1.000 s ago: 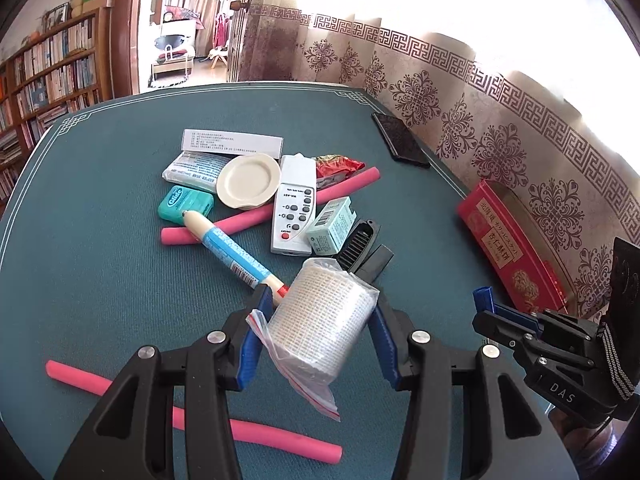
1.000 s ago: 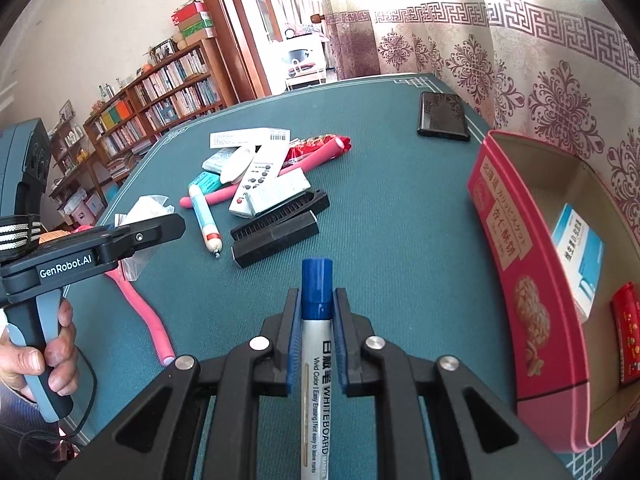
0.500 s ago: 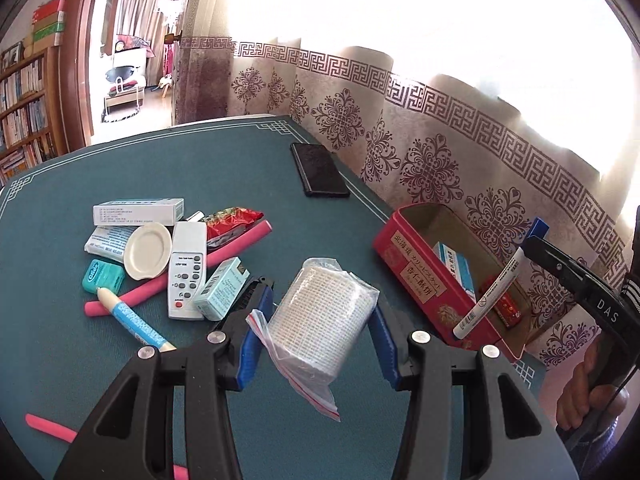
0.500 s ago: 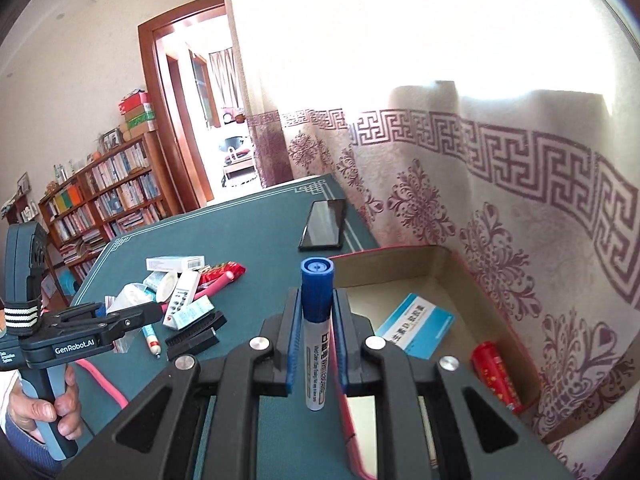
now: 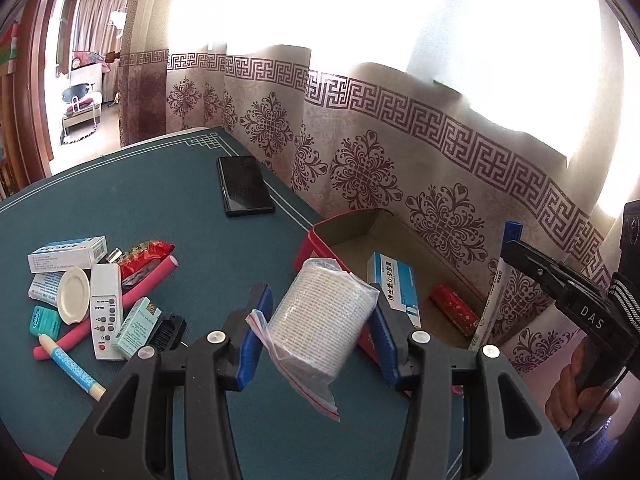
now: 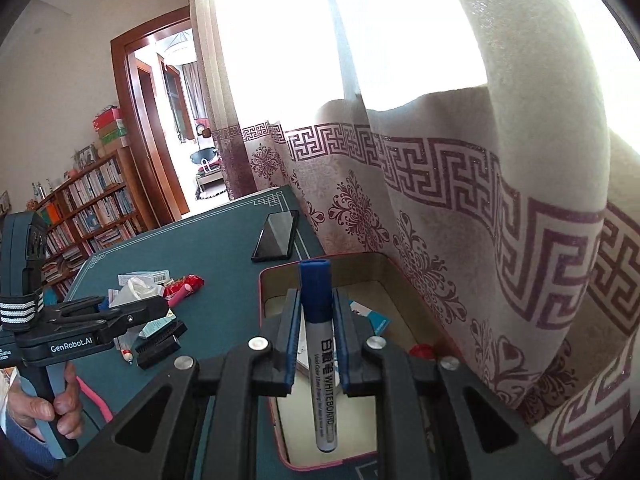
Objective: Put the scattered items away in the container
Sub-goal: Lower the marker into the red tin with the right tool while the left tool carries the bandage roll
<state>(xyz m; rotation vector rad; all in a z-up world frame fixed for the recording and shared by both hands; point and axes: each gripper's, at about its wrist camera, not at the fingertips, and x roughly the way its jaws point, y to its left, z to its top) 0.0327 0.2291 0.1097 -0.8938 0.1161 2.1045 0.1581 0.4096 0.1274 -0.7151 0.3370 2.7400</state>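
While left gripper (image 5: 316, 320) clamps bandage roll (image 5: 322, 318), right gripper (image 6: 316, 324) pinches marker (image 6: 319, 344) above box (image 6: 276, 276)

Both tongs are black plastic with blue pads and silver screws: left tongs (image 5: 314, 334) marked "GenRobot.AI", right tongs (image 6: 316, 344) marked "DAS". Black straps with white stripes wrap each body.

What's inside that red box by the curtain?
In the red box lie a blue-and-white carton and a small red packet. The bagged gauze roll and left gripper cover its near part, so anything there is unseen.
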